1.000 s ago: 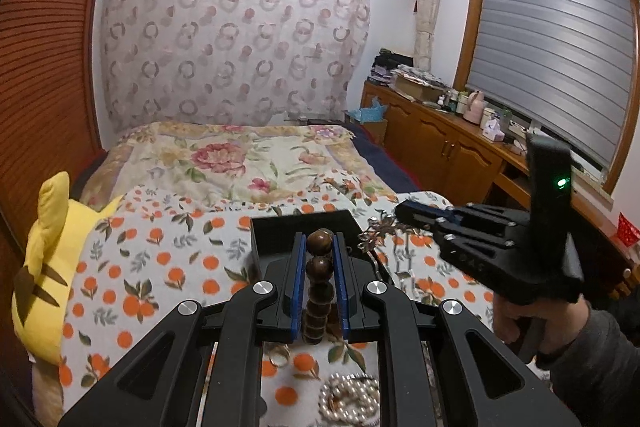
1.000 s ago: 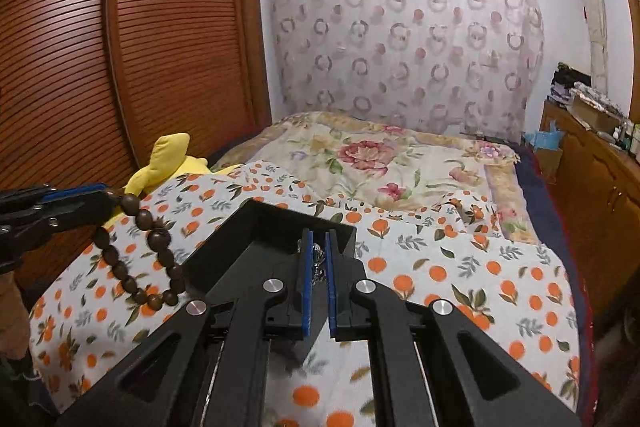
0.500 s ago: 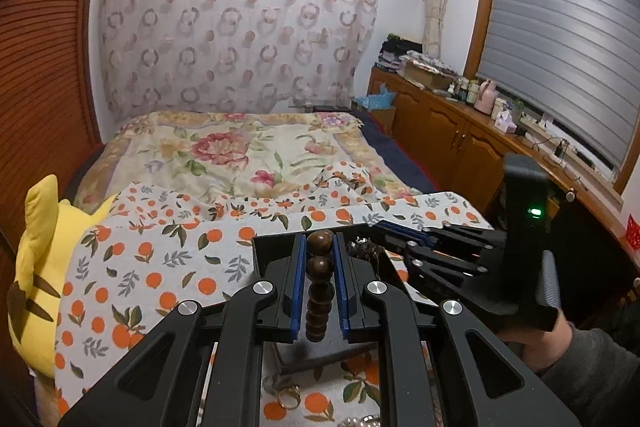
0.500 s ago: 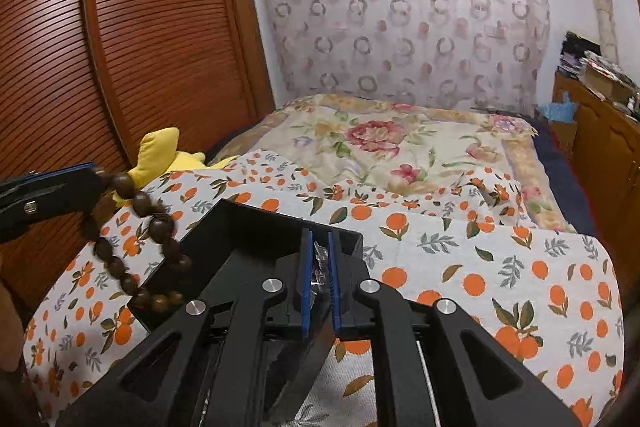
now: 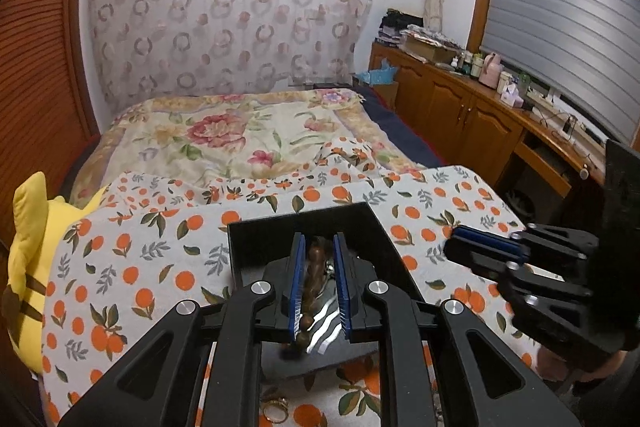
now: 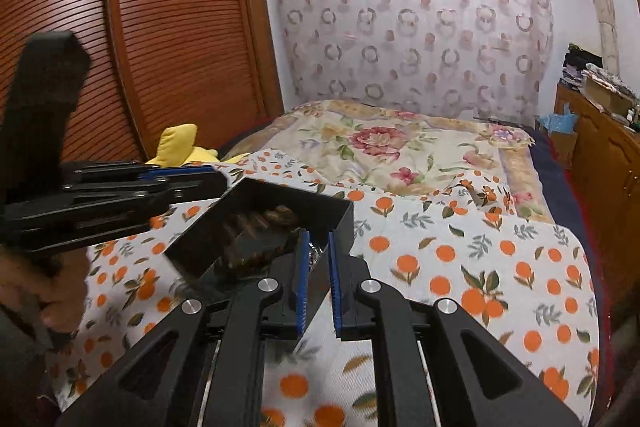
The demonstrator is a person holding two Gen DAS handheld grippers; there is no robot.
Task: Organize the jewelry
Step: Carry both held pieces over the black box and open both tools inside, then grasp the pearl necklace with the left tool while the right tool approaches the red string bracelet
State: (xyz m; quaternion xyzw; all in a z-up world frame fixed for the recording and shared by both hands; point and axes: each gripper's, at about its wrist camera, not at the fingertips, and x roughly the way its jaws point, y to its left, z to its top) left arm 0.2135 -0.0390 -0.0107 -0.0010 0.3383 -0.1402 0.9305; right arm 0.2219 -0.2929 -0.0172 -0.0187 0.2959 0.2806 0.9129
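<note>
A black open jewelry box point(image 5: 304, 227) point(image 6: 280, 203) lies on the orange-print cloth. A brown wooden bead bracelet point(image 5: 312, 275) hangs between my left gripper's point(image 5: 316, 267) blue pads, blurred, dropping into the box; in the right wrist view the beads point(image 6: 256, 223) lie inside the box. The left jaws stand slightly apart. My right gripper point(image 6: 318, 263) sits at the box's near right corner, jaws a little apart, with a silver chain point(image 6: 314, 253) just visible between the pads. The right gripper also shows in the left wrist view point(image 5: 480, 251).
Gold rings point(image 5: 276, 409) lie on the cloth in front of the box. A yellow plush toy point(image 5: 28, 247) sits at the left edge of the bed. A wooden cabinet point(image 5: 460, 115) runs along the right wall; a slatted wardrobe point(image 6: 120, 47) stands at the left.
The left gripper lowered over the box and opened slightly; the bead bracelet is dropping into the box. The right gripper drew back to the right and its jaws parted a little.
</note>
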